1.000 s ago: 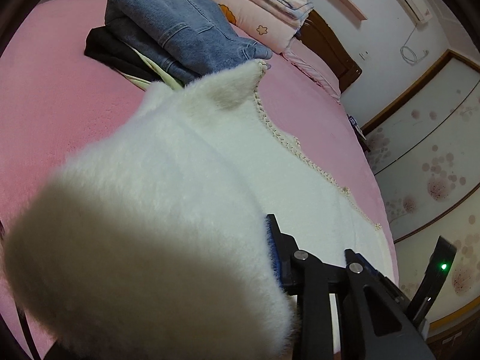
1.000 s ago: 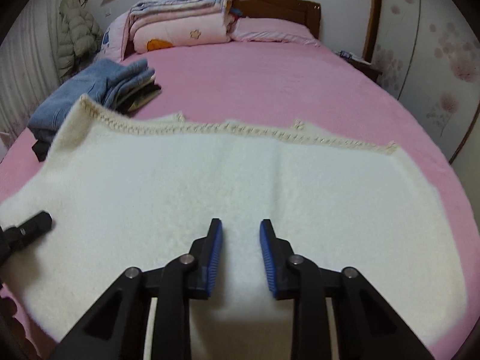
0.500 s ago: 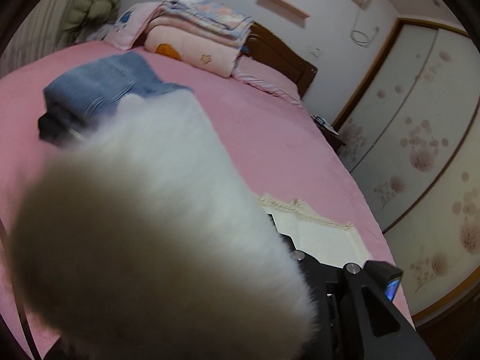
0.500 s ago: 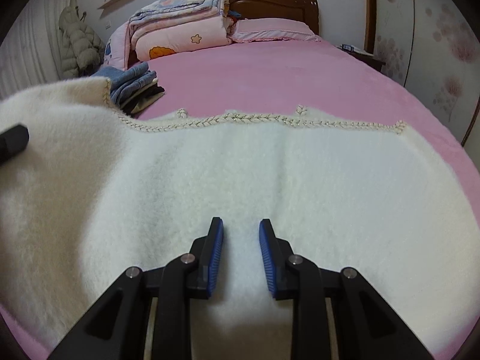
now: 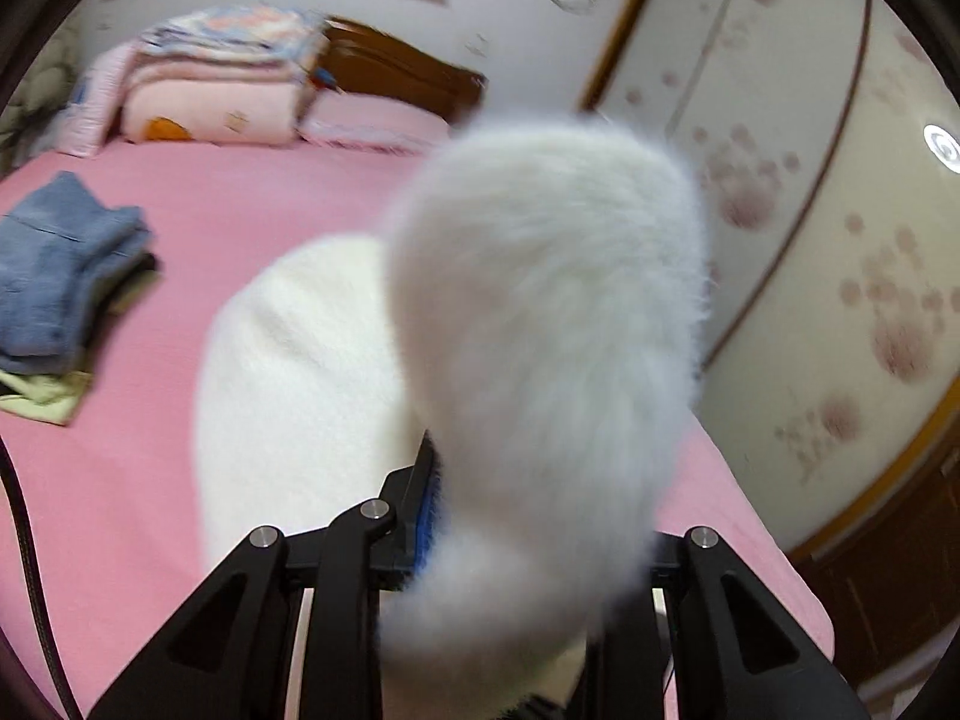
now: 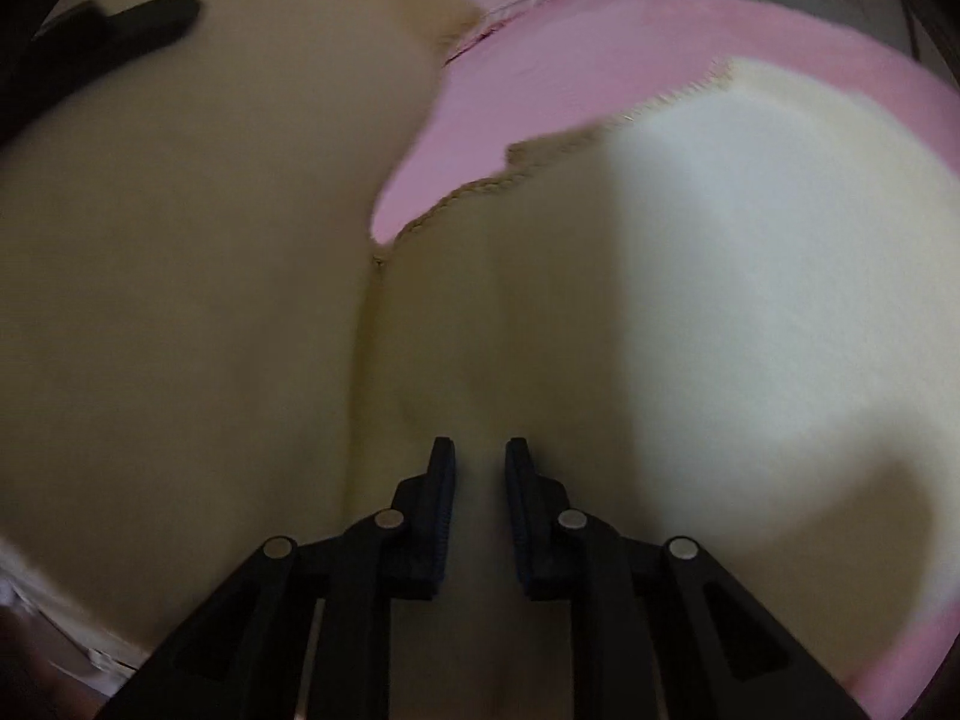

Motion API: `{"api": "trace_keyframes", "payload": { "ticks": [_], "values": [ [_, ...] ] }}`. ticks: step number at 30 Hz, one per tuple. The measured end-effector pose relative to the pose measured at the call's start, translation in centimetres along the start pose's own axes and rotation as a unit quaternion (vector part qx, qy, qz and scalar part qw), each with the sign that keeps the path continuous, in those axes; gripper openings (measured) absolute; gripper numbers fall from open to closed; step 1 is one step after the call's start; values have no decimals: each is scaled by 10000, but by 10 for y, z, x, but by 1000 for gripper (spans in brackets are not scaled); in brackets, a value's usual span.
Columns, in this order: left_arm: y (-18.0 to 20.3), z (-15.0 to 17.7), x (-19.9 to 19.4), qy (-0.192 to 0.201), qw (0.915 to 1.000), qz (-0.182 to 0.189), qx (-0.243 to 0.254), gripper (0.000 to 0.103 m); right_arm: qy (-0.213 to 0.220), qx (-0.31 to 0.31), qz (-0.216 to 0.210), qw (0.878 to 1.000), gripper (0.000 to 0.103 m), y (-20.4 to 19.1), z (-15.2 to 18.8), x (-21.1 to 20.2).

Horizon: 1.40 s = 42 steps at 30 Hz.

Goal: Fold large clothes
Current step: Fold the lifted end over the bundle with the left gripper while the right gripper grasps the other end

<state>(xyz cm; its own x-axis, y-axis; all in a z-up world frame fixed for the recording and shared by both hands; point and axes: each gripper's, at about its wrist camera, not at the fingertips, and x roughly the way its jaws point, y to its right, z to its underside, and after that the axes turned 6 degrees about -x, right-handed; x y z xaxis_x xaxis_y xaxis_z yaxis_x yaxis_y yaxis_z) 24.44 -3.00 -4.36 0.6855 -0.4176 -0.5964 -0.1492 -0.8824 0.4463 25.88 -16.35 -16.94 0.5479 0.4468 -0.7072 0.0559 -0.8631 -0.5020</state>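
A fluffy white garment (image 6: 720, 300) lies spread on the pink bed (image 6: 570, 60). My left gripper (image 5: 516, 480) is shut on one end of it. That bunched end (image 5: 540, 300) hangs lifted right in front of the left wrist camera and hides the right finger. In the right wrist view the lifted part (image 6: 180, 240) drapes over the left half, with the left gripper's finger (image 6: 120, 24) above it. My right gripper (image 6: 480, 456) sits low over the flat fabric near the fold line. Its jaws are closing, with a gap still between the pads and fabric showing in it.
A stack of folded jeans and dark clothes (image 5: 54, 276) sits at the bed's left side. Folded quilts (image 5: 216, 84) and a pillow lie by the wooden headboard (image 5: 408, 72). Sliding wardrobe doors (image 5: 810, 240) stand to the right of the bed.
My left gripper has swung the garment's end up and across to the right, over the rest. The right gripper has dropped closer to the fabric and its jaws have narrowed.
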Motion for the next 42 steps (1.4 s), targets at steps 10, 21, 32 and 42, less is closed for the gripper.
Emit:
{"api": "trace_keyframes", "payload": {
  "ticks": [10,21,32,42],
  "values": [
    [44,18,30,-621,9976,-29,295,23,-260,704,-186,9970,0,77,18,-48],
    [98,76,68,-851,9862,-482,1337,23,111,427,1053,9935,0,117,21,-96],
    [121,120,80,-683,9726,-524,2158,26,212,562,1946,9790,0,170,18,-129],
    [135,121,60,-916,9731,-80,2114,79,431,491,2086,9758,4,149,6,-163]
  ]
}}
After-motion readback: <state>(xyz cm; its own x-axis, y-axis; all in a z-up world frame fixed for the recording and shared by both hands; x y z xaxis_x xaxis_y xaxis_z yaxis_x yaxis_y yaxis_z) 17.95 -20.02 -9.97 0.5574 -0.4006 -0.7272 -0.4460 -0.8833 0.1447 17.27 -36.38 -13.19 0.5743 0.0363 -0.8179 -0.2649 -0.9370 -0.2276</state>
